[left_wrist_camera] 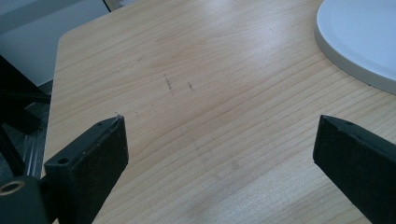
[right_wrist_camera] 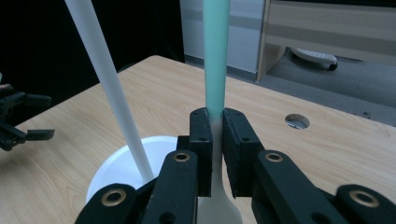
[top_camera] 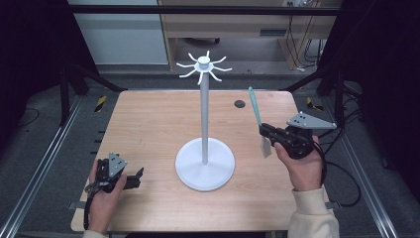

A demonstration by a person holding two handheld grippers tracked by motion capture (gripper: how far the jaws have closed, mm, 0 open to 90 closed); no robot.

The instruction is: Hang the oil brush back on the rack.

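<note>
A white stand [top_camera: 204,119] with a round base [top_camera: 204,165] and hooked arms at its top [top_camera: 203,67] rises from the middle of the wooden table [top_camera: 148,124]. My right gripper [top_camera: 265,132] hangs above the table to the right of the stand, shut on a spatula [top_camera: 255,106]. Its teal handle [right_wrist_camera: 215,56] points up and its whitish blade [right_wrist_camera: 219,210] hangs below the jaws. My left gripper [top_camera: 134,177] rests low at the front left, open, with bare table between its fingers [left_wrist_camera: 98,144]. The stand's base [left_wrist_camera: 359,37] lies off to its right.
A small round hole [top_camera: 239,103] is cut in the table at the back right. Black frame bars [top_camera: 69,84] flank the table. A cabinet [top_camera: 237,25] stands behind it. The stand's pole [right_wrist_camera: 109,88] leans through the right gripper view close to the held spatula.
</note>
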